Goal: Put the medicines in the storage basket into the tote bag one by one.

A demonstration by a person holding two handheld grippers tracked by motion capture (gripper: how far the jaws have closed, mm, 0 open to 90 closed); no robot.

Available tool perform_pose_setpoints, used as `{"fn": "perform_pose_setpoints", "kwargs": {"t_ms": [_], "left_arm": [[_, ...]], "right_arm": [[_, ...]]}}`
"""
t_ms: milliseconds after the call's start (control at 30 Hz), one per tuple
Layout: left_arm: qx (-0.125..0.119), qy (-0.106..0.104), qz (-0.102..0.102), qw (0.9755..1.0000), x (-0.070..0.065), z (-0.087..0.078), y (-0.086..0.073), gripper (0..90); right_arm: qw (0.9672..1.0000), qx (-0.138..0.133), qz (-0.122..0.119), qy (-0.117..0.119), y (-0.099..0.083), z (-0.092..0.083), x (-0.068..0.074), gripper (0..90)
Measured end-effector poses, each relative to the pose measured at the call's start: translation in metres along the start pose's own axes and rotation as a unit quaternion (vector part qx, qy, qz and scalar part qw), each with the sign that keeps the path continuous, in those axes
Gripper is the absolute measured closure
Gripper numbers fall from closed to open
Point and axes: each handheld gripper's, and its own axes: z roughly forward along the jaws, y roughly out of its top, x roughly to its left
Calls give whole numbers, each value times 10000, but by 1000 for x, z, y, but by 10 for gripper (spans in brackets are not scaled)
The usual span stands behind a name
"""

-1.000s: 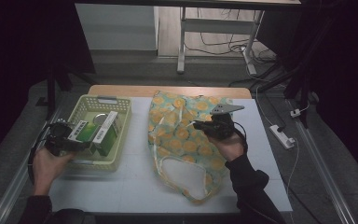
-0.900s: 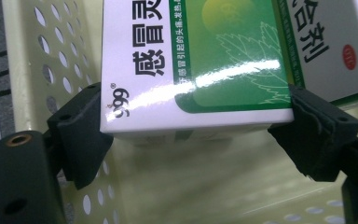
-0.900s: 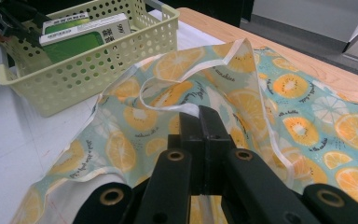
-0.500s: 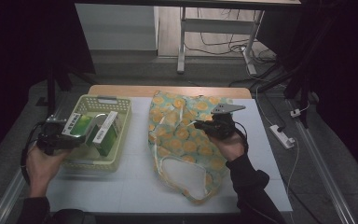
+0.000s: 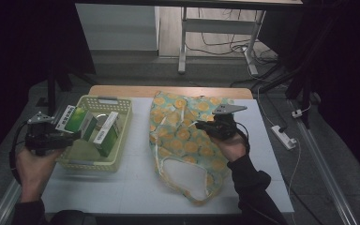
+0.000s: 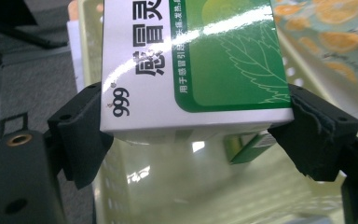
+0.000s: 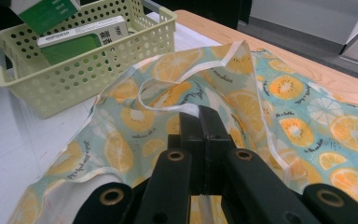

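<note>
Gripping box | left gripper: "999" print legible | basket below

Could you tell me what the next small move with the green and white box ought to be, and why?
Probably carry the box across toward the orange-print bag. The left gripper is clamped on its sides and holds it tilted above the basket, while the right gripper is shut on a fold of the bag's fabric, lifting it as if to open the mouth.
</note>
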Motion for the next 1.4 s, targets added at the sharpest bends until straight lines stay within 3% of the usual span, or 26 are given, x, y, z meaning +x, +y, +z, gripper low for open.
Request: {"fn": "perform_pose_setpoints", "kwargs": {"t_ms": [400, 700, 867, 1167, 1300, 1400], "left_arm": [[-228, -498, 358, 9979, -30, -13, 11, 173], [-222, -1018, 704, 9921, -60, -11, 19, 173], [-154, -1355, 898, 9866, -80, -5, 21, 173], [112, -1773, 1220, 9765, -113, 14, 23, 173], [248, -1987, 1348, 9704, -127, 23, 23, 173], [361, -2239, 1404, 9638, -136, 33, 22, 173]], "right_arm": [[10000, -17, -20, -11, 0, 0, -1, 900], [10000, -37, -25, -16, 0, -1, -1, 900], [10000, -45, -23, -32, 1, -2, -1, 900], [10000, -76, -15, -22, 1, -3, -1, 900], [10000, -78, -6, -18, 2, -3, -1, 900], [10000, -79, -10, -17, 2, -2, -1, 900]]}}
